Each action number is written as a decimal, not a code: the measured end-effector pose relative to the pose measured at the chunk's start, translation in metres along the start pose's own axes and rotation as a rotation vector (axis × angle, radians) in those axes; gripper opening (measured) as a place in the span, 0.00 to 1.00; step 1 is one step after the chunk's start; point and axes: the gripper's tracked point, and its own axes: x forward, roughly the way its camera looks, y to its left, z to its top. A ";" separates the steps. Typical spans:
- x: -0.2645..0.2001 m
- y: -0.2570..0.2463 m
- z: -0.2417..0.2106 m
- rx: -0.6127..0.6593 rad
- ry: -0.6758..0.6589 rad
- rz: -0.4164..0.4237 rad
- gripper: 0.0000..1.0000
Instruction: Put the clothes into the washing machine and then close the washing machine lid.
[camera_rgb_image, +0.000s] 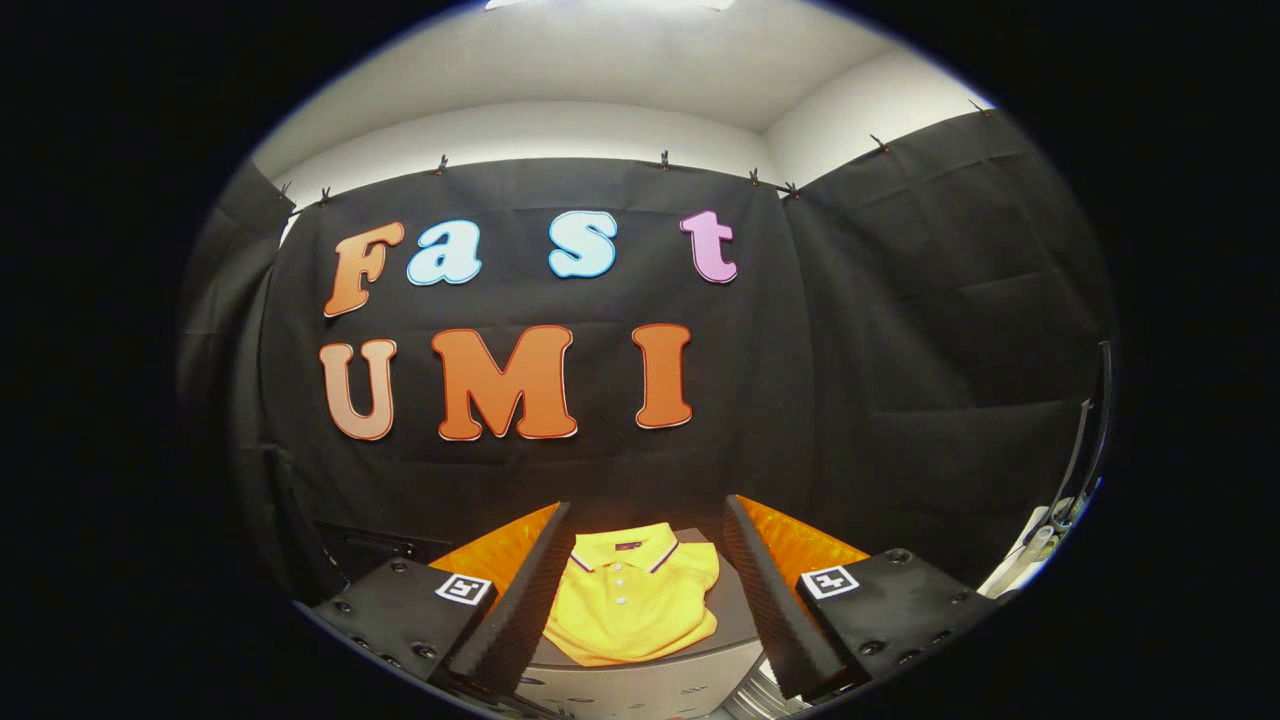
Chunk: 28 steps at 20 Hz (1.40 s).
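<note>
Hovering over the shirt (632, 595), the claw (640, 590) gapes wide and grips nothing.
Shirt lies folded on a grey-topped box (735, 610), straight ahead between the fingers, collar pointing away.

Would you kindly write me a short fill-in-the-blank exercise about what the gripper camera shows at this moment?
1. The folded polo shirt with a buttoned collar is coloured ____.
2. The shirt lies on a flat grey surface, seen between the two ridged black fingers of the gripper, whose jaws stand ____.
3. The fingers are not ____ the shirt.
4. Behind the shirt hangs a wall of ____ cloth.

Missing words: yellow; open; touching; black
</note>
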 end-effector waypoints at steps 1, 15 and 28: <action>-0.001 -0.002 0.000 0.001 -0.001 -0.003 0.97; 0.029 0.017 0.028 -0.026 -0.047 -0.022 0.97; 0.166 0.052 -0.179 -0.058 0.593 0.121 0.97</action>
